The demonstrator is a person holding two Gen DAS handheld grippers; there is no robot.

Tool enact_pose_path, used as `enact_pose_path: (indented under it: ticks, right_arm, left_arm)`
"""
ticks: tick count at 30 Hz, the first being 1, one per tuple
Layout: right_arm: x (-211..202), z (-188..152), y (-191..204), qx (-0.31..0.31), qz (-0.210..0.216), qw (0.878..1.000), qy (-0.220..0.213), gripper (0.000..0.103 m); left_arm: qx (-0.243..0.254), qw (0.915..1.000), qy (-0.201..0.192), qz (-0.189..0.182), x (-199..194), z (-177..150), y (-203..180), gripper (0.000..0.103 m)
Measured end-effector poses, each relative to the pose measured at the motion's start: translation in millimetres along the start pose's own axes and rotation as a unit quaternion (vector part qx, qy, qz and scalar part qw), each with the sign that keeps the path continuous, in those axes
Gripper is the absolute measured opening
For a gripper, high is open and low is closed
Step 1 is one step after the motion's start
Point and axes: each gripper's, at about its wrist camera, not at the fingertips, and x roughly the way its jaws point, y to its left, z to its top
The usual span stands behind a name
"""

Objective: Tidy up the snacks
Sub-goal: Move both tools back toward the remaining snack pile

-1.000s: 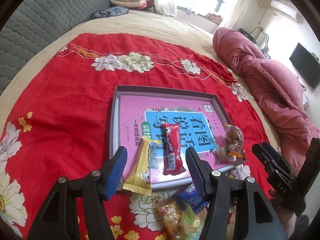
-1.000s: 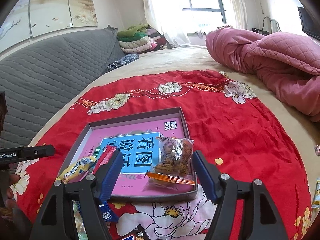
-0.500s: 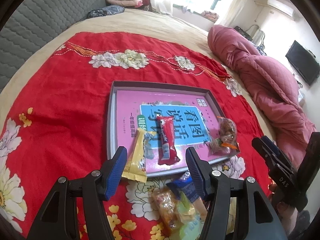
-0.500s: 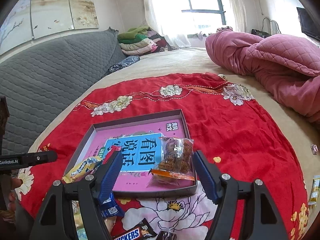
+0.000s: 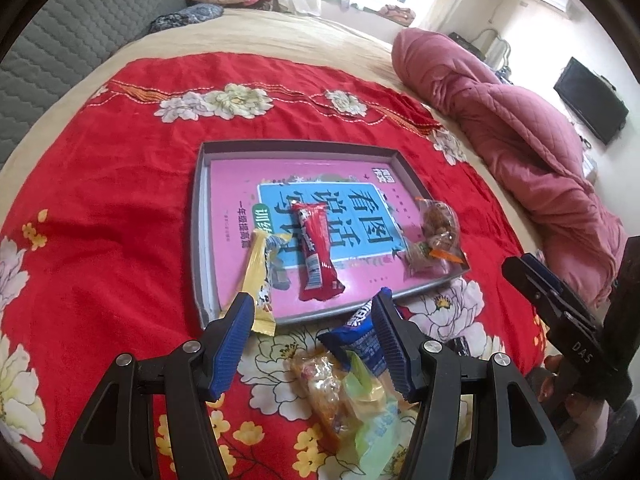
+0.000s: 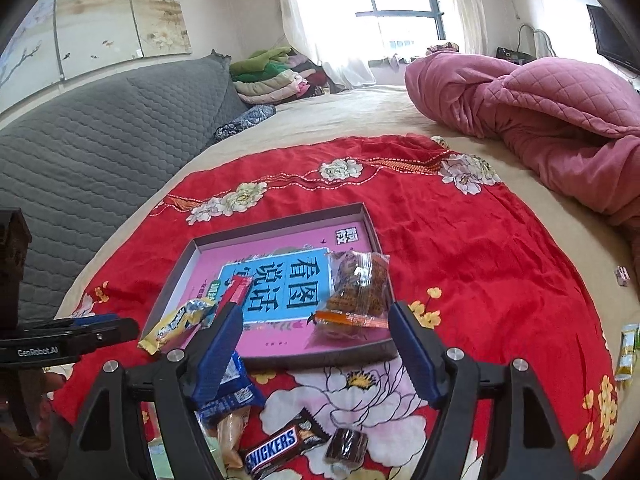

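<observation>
A grey tray (image 5: 195, 216) with a pink book inside lies on the red floral cloth. On it lie a red snack bar (image 5: 316, 252), a yellow packet (image 5: 260, 280) hanging over the near rim, and a clear bag of brown snacks (image 5: 438, 232). My left gripper (image 5: 312, 340) is open and empty, above loose snacks in front of the tray: a blue packet (image 5: 360, 340) and an orange-and-green bag (image 5: 344, 396). My right gripper (image 6: 316, 348) is open and empty, near the tray's front edge (image 6: 320, 360). A Snickers bar (image 6: 280, 446) and a dark candy (image 6: 346, 446) lie below it.
A pink quilt (image 6: 540, 108) lies bunched at the right of the bed. A grey padded headboard (image 6: 80, 140) and folded clothes (image 6: 272, 76) are at the far left. Small wrapped snacks (image 6: 626, 348) lie on the cloth's right edge.
Both grippers have drawn back from the tray toward me. More of the loose snacks in front of the tray, including the Snickers bar, have come into view. Both stay open.
</observation>
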Motion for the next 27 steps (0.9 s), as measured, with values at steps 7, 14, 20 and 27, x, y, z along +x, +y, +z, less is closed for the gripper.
enact_pose_path:
  ticks: [7,14,20,27]
  right_arm:
    - [-6.3,-9.5,10.8,-0.013,0.007,1.0,0.006,0.075]
    - [-12.2,-19.1,16.9,-0.02,0.009,1.0,0.017,0.076]
    - [-14.3,-27.3,27.6,-0.041,0.019,0.999,0.027,0.076]
    - [-11.4,-39.6,52.3,-0.088,0.054,0.994,0.041,0.076]
  left_arm:
    - [0.005,0.9995,0.017,-0.028,8.5,-5.7,-1.4,0.064]
    - [0.011,0.9981,0.032,-0.05,15.5,-9.8,-4.1,0.065]
    - [0.011,0.9967,0.047,-0.066,22.3,-11.6,-3.0,0.065]
    - [-0.003,0.995,0.057,-0.081,27.6,-13.6,5.5,0.065]
